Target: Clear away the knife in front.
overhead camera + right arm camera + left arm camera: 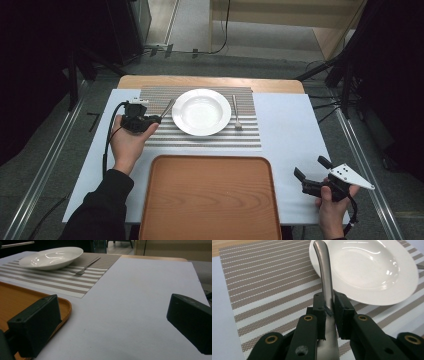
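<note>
My left tongs (329,312) pinch the spoon handle (325,277), its long axis running straight ahead beside the plate (372,270), while my right tongs (112,325) rest spread.

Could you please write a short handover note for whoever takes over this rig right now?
Left gripper: shut on the metal utensil left of the white plate; its working end is hidden.
Right gripper: open, holding nothing, over the white sheet to the right of the wooden tray.
The fork lies on the striped placemat right of the plate.
The tray holds nothing yet.
Left to do, probably: move the utensil, fork and plate to the tray.
</note>
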`<state>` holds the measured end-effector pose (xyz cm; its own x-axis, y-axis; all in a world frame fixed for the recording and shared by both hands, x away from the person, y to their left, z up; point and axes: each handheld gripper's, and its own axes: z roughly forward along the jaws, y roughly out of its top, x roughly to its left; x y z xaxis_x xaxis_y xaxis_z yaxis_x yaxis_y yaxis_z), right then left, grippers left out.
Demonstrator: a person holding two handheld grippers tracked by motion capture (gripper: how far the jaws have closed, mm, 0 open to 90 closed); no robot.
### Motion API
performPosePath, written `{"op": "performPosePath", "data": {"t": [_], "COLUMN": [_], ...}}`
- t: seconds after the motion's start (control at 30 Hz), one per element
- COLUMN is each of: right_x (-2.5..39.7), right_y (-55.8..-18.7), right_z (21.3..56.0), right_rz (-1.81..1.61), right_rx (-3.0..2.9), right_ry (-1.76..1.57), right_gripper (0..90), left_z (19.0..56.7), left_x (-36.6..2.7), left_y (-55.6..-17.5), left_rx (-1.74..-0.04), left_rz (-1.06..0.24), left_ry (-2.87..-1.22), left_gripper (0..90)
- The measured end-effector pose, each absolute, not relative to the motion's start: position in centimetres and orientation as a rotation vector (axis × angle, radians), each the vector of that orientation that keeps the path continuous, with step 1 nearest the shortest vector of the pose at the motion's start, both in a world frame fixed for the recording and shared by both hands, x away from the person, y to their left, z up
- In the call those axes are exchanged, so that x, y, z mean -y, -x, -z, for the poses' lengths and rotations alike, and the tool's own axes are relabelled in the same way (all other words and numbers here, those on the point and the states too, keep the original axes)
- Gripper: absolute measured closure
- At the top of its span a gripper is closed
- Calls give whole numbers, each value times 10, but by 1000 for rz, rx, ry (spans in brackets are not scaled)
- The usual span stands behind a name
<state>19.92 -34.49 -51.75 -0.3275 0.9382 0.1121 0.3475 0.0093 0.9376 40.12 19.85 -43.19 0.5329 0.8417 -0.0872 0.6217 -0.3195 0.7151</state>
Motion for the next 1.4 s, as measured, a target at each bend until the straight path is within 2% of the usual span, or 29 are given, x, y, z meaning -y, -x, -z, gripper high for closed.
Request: {"op": "performPosePath", "data": {"t": [0.63,1.4], "right_x": [345,345], "right_y": [-199,-199], "right_z": [518,518], "right_rz": [-1321,-1327], "right_rx": [-1715,-1711], "right_ry": [-1326,-1322], "right_gripper": [0,0], "left_z": [419,439], "left_x": [-189,-176], "left_y": [-353,-291], "left_rx": [-1075,-1018], "left_rz": [-381,-366], "left_ry": [-2029,-2007], "left_gripper": [792,792]}}
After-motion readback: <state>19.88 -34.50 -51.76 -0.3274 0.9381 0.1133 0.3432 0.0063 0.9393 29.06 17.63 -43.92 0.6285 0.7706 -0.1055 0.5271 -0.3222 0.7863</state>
